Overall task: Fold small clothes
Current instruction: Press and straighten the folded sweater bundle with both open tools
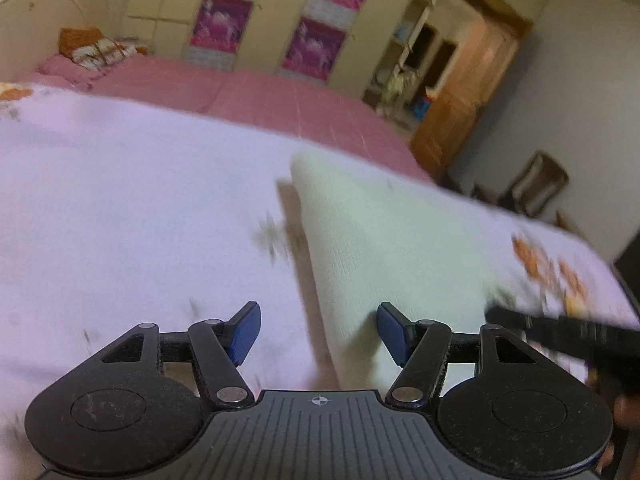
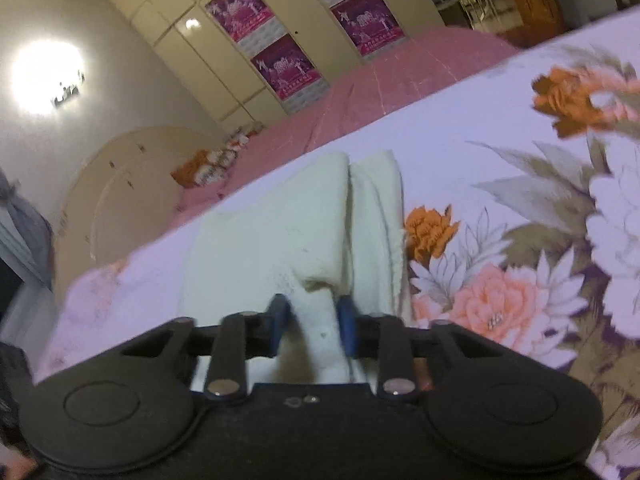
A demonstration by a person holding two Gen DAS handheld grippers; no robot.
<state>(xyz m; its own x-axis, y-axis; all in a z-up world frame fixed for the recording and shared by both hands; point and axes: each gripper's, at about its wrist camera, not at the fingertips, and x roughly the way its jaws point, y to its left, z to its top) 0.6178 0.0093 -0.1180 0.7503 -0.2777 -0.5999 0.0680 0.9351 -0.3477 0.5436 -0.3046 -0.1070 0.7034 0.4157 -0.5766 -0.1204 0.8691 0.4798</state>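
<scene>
A pale cream garment [image 1: 380, 240] lies on the floral white sheet [image 1: 120, 200] of a bed. My left gripper [image 1: 320, 332] hovers open just over the garment's near left edge, its right pad [image 1: 394, 334] above the cloth and its left pad over bare sheet. In the right wrist view the garment [image 2: 272, 232] shows a folded strip [image 2: 376, 216] along its right side. My right gripper [image 2: 313, 322] has its jaws close together on the garment's near edge, with cloth bunched between the blue pads. The right gripper [image 1: 560, 330] shows as a dark blur at the garment's right side.
A pink bedspread [image 1: 260, 96] covers the far half of the bed, with pillows [image 1: 96, 50] by the cream headboard [image 2: 132, 184]. Behind stands a wardrobe with purple posters [image 1: 312, 44]. A wooden door [image 1: 468, 92] and a chair [image 1: 536, 188] lie past the bed's right edge.
</scene>
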